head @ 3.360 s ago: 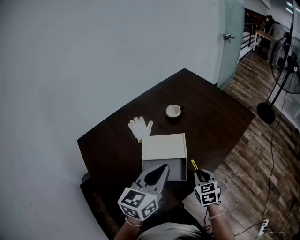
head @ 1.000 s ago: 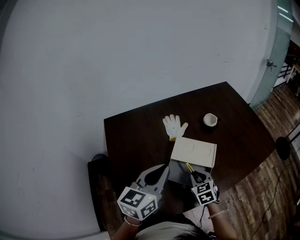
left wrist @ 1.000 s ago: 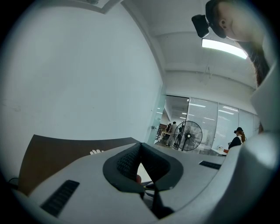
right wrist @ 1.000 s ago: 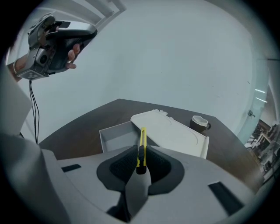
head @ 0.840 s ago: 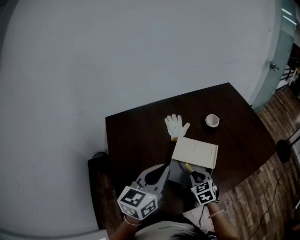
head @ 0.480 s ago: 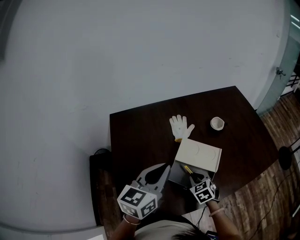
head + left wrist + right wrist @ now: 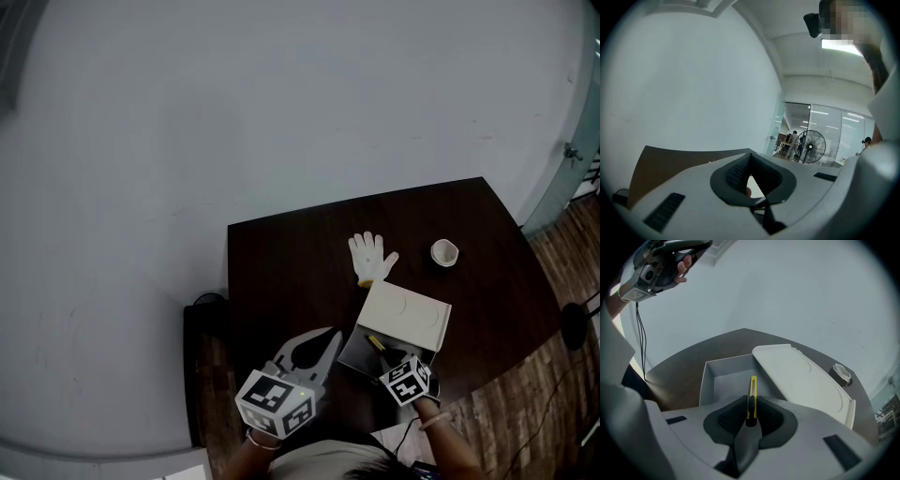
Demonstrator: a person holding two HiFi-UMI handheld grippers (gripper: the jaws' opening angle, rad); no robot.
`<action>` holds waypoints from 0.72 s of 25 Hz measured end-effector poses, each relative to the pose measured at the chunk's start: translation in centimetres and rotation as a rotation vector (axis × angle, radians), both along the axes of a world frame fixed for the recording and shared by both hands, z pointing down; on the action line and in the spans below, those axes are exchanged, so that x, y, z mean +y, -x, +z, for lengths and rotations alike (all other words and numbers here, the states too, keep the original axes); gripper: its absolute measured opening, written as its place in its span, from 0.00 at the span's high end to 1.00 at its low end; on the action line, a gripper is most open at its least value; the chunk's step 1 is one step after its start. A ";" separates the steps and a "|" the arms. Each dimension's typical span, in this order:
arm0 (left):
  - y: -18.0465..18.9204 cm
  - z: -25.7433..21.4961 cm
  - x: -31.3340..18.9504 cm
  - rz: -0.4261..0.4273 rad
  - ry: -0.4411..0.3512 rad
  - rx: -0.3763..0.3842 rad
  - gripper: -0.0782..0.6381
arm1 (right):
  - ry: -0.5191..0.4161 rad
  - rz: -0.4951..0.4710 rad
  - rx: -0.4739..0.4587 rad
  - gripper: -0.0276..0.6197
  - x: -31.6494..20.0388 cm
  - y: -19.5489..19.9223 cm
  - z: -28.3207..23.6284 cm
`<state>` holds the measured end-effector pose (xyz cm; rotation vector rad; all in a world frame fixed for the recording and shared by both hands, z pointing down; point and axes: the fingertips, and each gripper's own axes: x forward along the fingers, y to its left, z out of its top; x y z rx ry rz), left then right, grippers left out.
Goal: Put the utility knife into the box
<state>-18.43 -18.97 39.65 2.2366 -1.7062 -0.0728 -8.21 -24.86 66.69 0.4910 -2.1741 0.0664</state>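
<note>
The yellow utility knife (image 7: 753, 392) is clamped in my right gripper (image 7: 751, 404), which is shut on its dark rear end; the blade end points forward over the open grey box (image 7: 723, 377). In the head view the knife (image 7: 374, 341) hangs above the box (image 7: 357, 353), just ahead of the right gripper (image 7: 392, 360). The box's cream lid (image 7: 406, 316) lies tilted on the far rim. My left gripper (image 7: 325, 339) is raised left of the box, shut and holding nothing; its view (image 7: 750, 158) looks out at the wall.
A white work glove (image 7: 372, 257) and a small white cup (image 7: 443, 252) lie on the dark table (image 7: 281, 272) beyond the box. The table's near edge is just below the box; wood floor lies to the right. The wall stands behind.
My right gripper carried the knife from beside the box's right edge to above its open inside. The head view swung, shifting the table rightward. The left gripper stayed put.
</note>
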 end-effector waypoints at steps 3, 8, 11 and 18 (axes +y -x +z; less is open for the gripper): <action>0.3 0.1 -0.3 -0.006 0.003 0.002 0.87 | 0.018 -0.007 0.017 0.85 -0.1 0.1 0.6; 0.7 0.3 -0.8 -0.009 0.006 0.005 0.87 | 0.041 -0.017 0.037 0.85 -0.4 0.2 1.3; 1.0 0.4 -1.1 -0.011 0.008 0.009 0.87 | 0.059 -0.021 0.049 0.85 -0.5 0.3 1.7; 1.6 0.7 -1.6 -0.017 0.012 0.017 0.87 | 0.099 -0.024 0.071 0.85 -0.6 0.5 2.6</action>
